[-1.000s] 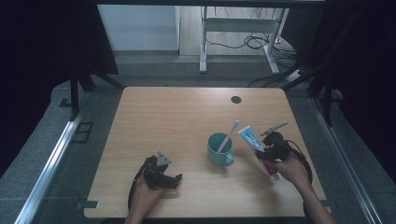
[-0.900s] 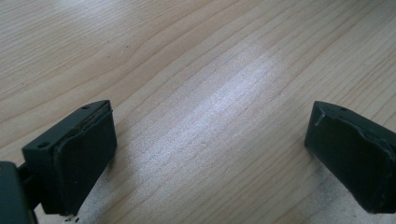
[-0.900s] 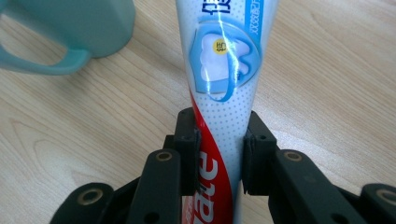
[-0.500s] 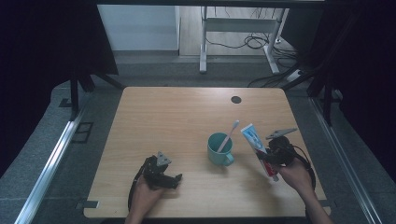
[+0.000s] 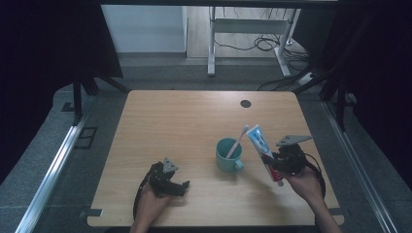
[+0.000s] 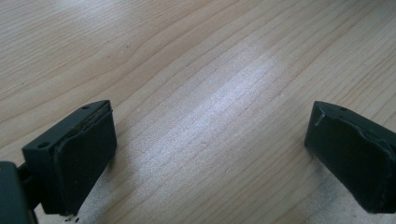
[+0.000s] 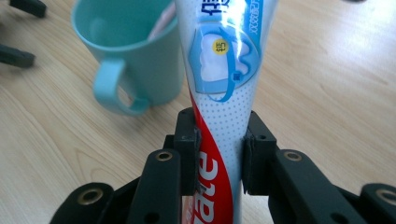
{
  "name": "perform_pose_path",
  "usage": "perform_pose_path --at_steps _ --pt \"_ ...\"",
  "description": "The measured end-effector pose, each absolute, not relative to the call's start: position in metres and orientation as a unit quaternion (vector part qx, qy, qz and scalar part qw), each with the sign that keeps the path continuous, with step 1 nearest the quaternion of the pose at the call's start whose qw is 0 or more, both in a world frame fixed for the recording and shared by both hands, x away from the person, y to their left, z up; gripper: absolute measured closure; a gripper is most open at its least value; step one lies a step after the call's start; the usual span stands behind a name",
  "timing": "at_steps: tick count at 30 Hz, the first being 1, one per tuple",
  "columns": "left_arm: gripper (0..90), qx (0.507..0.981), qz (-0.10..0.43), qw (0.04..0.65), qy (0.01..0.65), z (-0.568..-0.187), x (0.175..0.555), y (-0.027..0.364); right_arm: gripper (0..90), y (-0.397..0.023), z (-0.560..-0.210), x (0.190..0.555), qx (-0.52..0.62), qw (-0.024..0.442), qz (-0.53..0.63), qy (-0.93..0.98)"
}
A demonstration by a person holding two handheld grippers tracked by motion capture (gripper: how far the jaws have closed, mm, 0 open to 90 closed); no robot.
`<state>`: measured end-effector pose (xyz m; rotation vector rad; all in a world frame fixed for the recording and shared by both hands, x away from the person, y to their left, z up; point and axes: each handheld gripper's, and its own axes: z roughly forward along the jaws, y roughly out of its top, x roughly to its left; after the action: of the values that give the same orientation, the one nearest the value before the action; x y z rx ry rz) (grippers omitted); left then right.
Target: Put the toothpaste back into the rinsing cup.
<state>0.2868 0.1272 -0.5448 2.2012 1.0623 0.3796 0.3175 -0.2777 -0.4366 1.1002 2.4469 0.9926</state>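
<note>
Landmark: teal ceramic mug with a handle (image 5: 228, 155), standing on the light wooden table (image 5: 184, 121), right of centre.
Toothbrush: white plastic toothbrush (image 5: 238, 141), leaning inside the mug.
Right claw (image 7: 219, 154): clamped on the white, blue and red toothpaste tube (image 5: 262, 149), just right of the mug.
Tube: tilted, flat end up and toward the mug, apart from it.
Left claw (image 6: 208, 149): jaws wide apart over bare wood, resting well left of the mug, near the table's front edge.

A teal mug (image 7: 135, 51) stands on a pale wood-grain table (image 5: 184, 126). The toothpaste tube (image 7: 222, 93) is white with blue dots, a red swoosh and a yellow circle. Black gripper jaws.
</note>
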Motion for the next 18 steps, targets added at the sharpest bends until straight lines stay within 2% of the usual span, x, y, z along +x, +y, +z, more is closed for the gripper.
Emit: perform_pose_path --at_steps 18 --pt "2.1 0.841 0.144 0.326 0.406 -0.544 0.287 0.127 71.6 -0.259 -0.407 0.314 0.349 0.142 0.406 0.833"
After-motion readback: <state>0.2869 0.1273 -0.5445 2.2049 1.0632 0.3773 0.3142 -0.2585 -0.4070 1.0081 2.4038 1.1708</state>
